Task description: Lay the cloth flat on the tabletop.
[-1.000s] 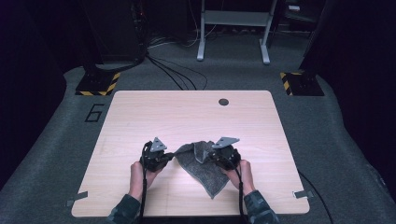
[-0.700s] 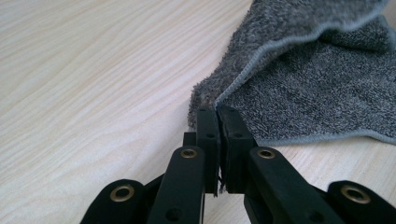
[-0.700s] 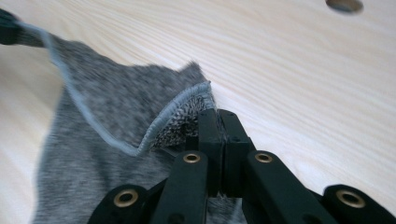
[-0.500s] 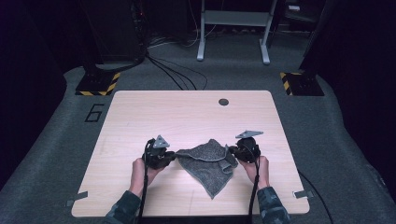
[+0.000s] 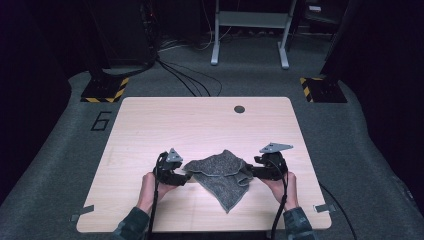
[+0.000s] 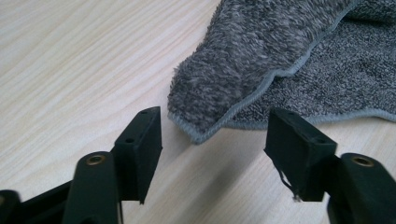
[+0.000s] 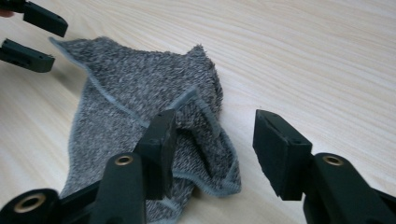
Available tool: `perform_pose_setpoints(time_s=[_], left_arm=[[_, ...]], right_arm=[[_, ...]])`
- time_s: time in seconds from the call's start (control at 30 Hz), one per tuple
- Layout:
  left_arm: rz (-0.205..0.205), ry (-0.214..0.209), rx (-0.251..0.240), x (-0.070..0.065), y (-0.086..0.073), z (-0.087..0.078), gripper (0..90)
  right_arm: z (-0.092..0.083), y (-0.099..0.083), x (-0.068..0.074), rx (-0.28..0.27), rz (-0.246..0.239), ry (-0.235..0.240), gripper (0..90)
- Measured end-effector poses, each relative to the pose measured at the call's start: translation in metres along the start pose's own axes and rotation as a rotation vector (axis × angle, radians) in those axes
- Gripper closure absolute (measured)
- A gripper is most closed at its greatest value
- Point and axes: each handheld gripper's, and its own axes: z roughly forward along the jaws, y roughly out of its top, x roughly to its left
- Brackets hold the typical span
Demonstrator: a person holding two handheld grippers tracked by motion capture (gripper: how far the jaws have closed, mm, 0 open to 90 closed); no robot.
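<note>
A grey terry cloth (image 5: pixel 222 175) lies rumpled and partly folded on the wooden table (image 5: pixel 200 125) near its front edge. My left gripper (image 5: pixel 185 176) is at the cloth's left corner and my right gripper (image 5: pixel 250 172) at its right side. In the left gripper view the jaws of the left gripper (image 6: pixel 217 137) have just been opening; the cloth's hemmed corner (image 6: pixel 201 126) lies between them, untouched. In the right gripper view the right gripper (image 7: pixel 217 133) has also just been opening, with a folded edge of the cloth (image 7: pixel 135 88) beside its left jaw and no pad pressing on it.
A round dark grommet (image 5: pixel 239 109) sits at the table's far middle. Bare wood stretches behind the cloth and to both sides. Beyond the table are cables on the floor, yellow-black striped bases (image 5: pixel 105 91) and a metal frame (image 5: pixel 250 30).
The right hand moved to the right, drawing the cloth's right side out wider. Both grippers, shut on the cloth before, have opened and let it go.
</note>
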Motion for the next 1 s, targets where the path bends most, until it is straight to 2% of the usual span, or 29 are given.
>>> perform_pose_setpoints(time_s=[0.1,0.13,0.23,0.33,0.4,0.47,0.5,0.57,0.6,0.67,0.73,0.8,0.9,1.0], left_arm=[[0.008,-0.001,-0.007,-0.001,-0.002,-0.001,31.5],[0.006,0.014,-0.010,-0.003,-0.001,0.000,30.3],[0.033,0.034,-0.008,-0.005,0.002,0.003,29.0],[0.038,0.042,0.008,-0.005,0.006,0.009,29.9],[0.045,0.058,0.034,-0.005,0.006,0.015,33.4],[0.048,0.065,0.041,-0.005,0.007,0.018,35.1],[0.053,0.078,0.044,-0.005,0.007,0.019,38.2],[0.049,0.063,0.049,-0.003,0.006,0.019,41.3],[0.055,0.077,0.049,-0.003,0.005,0.020,46.7],[0.055,0.072,0.059,-0.003,0.005,0.022,51.5],[0.069,0.092,0.066,-0.003,0.004,0.025,59.4],[0.064,0.088,0.065,-0.002,0.003,0.026,68.0],[0.051,0.095,0.048,-0.001,0.002,0.028,78.9],[0.043,0.096,0.036,0.001,0.003,0.025,84.1]], right_arm=[[-0.005,0.000,0.005,-0.009,-0.002,0.025,37.7],[-0.005,0.001,0.007,-0.011,-0.009,0.022,36.8],[0.000,0.007,0.012,0.002,-0.055,0.022,31.1],[0.009,0.015,0.012,0.017,-0.056,0.042,27.9],[0.017,0.018,0.012,0.038,-0.066,0.055,27.8],[0.024,0.019,0.011,0.060,-0.079,0.058,29.0],[0.027,0.018,0.011,0.074,-0.076,0.067,31.1],[0.030,0.016,0.010,0.096,-0.076,0.067,38.9],[0.031,0.016,0.010,0.103,-0.081,0.070,43.3],[0.031,0.014,0.010,0.110,-0.071,0.063,53.7],[0.031,0.012,0.006,0.113,-0.084,0.063,66.2],[0.031,0.010,0.003,0.098,-0.060,0.068,74.7],[0.031,0.009,0.000,0.098,-0.062,0.075,81.4],[0.029,0.009,0.000,0.079,-0.060,0.062,83.2]])
